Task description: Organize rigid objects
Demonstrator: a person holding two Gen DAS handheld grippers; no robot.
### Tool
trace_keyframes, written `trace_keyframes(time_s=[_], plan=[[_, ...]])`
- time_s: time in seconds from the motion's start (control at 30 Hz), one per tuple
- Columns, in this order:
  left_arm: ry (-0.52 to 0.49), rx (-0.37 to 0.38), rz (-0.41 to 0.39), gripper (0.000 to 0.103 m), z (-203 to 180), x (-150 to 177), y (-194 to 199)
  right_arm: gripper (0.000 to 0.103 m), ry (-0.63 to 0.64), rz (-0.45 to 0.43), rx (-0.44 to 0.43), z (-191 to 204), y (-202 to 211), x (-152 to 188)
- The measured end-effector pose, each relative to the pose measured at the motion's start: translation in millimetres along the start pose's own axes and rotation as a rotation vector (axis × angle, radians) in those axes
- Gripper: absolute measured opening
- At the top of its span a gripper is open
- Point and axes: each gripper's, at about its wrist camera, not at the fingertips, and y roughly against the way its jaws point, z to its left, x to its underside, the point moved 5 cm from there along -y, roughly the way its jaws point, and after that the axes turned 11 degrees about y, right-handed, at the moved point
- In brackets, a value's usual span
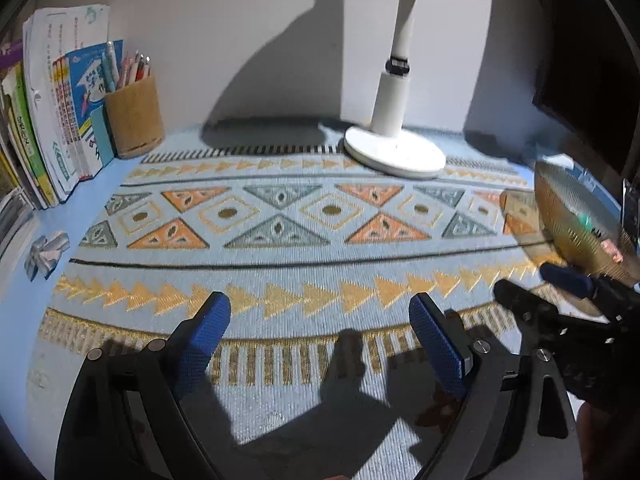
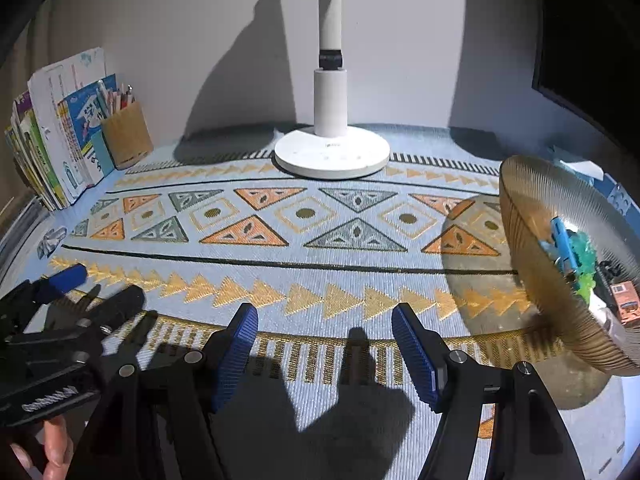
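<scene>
- Both grippers are closest to me and both hang empty over the patterned mat (image 2: 320, 248): left gripper (image 1: 320, 332) has its fingers spread really wide, right gripper (image 2: 324, 344) has them spread a bit less, nothing between either pair
- each one shows up at the edge of the other's camera, so they're side by side low over the near edge of the table (image 1: 16, 288)
- main thing for the task looks like the ribbed amber glass bowl (image 2: 532, 264), sitting at the right end of the mat, just off my right gripper
- inside the bowl: a blue toy piece (image 2: 562, 248), some green translucent thing (image 2: 584, 268), a small orange-brown block (image 2: 624, 304), and something dark behind them I can't make out
- my guess on handling: the bowl is rigid, fairly heavy for its size, breakable, and the ribbing probably gives a little bite, but glass is still slick, so I'd pinch over the near rim rather than try to span it
- the toys look like light hard plastic, easy to pinch across the narrow side, though they could skate around on the glass
- other container is the tan pen cup (image 1: 134, 118) at the back left, stuffed with pens and pencils, right beside a row of upright books (image 1: 60, 120)
- crumpled silvery wrapper-looking thing (image 1: 46, 254) lies on the bare table left of the mat, can't tell what it is
- white lamp base (image 2: 332, 156) sits at the back middle, well clear of both grippers
</scene>
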Motion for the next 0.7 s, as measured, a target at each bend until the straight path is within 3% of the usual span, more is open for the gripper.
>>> trace_keyframes(time_s=[0.3, 0.43, 0.7], plan=[[0.024, 0.007, 0.003, 0.092, 4.3, -0.5, -0.6, 0.069, 0.014, -0.001, 0.011, 3.8, -1.9, 1.2], [0.016, 0.003, -0.003, 0.092, 2.6, 0.4, 1.1, 0.079, 0.021, -0.021, 0.026, 4.8, 2.0, 0.5], [0.020, 0.002, 0.003, 0.092, 4.3, 0.0, -0.4, 0.080, 0.003, -0.013, 0.019, 3.0, 1.2, 1.4]])
